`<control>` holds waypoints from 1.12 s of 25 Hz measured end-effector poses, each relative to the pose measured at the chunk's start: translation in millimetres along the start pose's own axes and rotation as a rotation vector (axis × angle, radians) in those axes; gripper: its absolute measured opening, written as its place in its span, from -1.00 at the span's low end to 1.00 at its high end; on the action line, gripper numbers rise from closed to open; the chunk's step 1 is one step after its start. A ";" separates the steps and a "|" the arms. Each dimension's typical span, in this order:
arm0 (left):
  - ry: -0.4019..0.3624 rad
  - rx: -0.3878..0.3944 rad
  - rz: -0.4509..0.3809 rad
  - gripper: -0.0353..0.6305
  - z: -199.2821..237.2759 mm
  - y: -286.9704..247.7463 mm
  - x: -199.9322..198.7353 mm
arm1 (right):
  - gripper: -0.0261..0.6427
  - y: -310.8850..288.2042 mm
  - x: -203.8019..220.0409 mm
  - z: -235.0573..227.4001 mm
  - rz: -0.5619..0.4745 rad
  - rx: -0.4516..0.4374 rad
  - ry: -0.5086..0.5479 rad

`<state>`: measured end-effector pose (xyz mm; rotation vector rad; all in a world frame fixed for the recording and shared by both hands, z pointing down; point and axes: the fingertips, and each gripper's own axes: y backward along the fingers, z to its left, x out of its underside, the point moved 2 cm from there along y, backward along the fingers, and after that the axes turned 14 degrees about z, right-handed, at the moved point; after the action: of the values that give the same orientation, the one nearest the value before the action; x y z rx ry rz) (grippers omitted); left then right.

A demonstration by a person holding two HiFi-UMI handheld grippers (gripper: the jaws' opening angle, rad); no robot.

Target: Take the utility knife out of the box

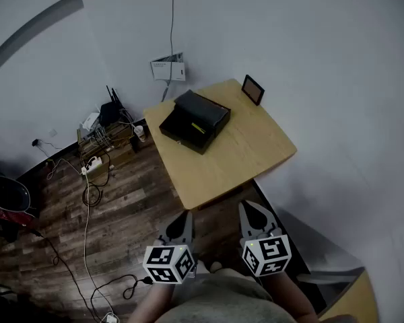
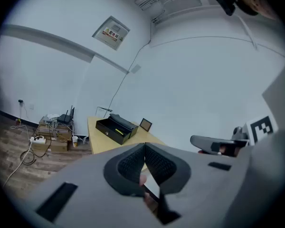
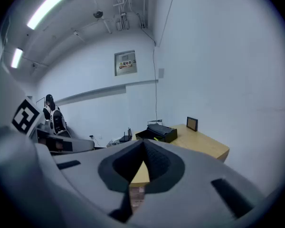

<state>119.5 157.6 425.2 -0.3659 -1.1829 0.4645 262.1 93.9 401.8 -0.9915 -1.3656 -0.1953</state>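
- Left gripper [image 1: 182, 226] and right gripper [image 1: 254, 215] have their jaws pressed together, empty, well short of the surface [image 1: 246, 155].
- The utility knife [image 1: 198, 128] lies in the open box [image 1: 212, 113] at twelve o'clock — close in, then spread one gripper's jaws across the handle.

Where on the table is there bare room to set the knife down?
The near half of the table, from the box to the near edge, is bare; so is the strip between box and frame. Crowded: the floor left of the table, with cables.

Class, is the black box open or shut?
Open: the black box has its lid tipped back; a yellow item shows inside.
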 end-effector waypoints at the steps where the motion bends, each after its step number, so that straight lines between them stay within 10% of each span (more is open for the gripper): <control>1: -0.003 0.007 0.003 -0.88 -4.0 0.5 3.1 | -0.93 3.0 2.5 -1.1 -0.001 0.003 -0.002; 28: 0.053 -0.030 -0.009 -0.88 0.0 -1.9 0.5 | -0.92 -4.7 -0.8 -9.5 0.032 -0.039 0.018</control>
<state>120.0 156.3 426.5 -0.3957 -1.1410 0.4271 265.7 84.2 404.4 -1.0411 -1.3330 -0.2074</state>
